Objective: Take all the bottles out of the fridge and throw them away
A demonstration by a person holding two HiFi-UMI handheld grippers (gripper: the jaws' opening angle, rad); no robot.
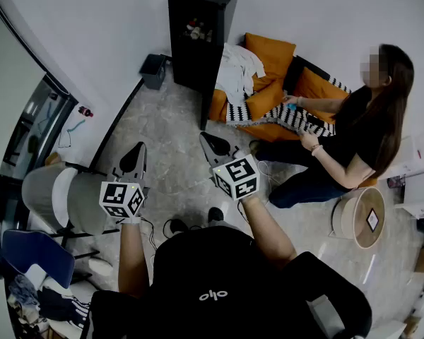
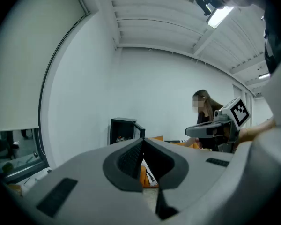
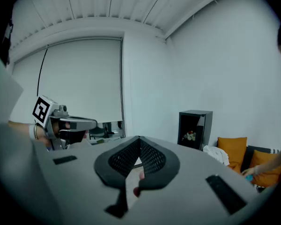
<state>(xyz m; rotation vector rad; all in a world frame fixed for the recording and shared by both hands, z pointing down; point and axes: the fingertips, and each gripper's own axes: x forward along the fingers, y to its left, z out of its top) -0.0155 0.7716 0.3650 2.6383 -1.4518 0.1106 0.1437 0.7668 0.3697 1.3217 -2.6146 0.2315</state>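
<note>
Task barely begun, by the look of it. Black fridge [image 1: 201,34] stands against the far wall with its door open. What are probably the bottles [image 1: 196,30] show as small coloured things on a shelf inside, too small to be sure. None is out, none is thrown away. Dark bin [image 1: 154,69] sits on the floor just left of the fridge; its contents are not visible.

Left hand-held gripper [image 1: 138,149] and right hand-held gripper [image 1: 208,140] are both held out in front of the person, well apart from the fridge and pointing roughly toward it. Each has its jaws pressed together with nothing between them.

All the work is left: cross the room, pick out each bottle, drop it in the bin.

Floor [image 1: 169,133] is pale grey, stone-look. Orange sofa [image 1: 268,94] right of the fridge, white cloth [image 1: 237,66] heaped on it, a person [image 1: 353,140] seated by its right end. Window [image 1: 35,129] at left.
</note>
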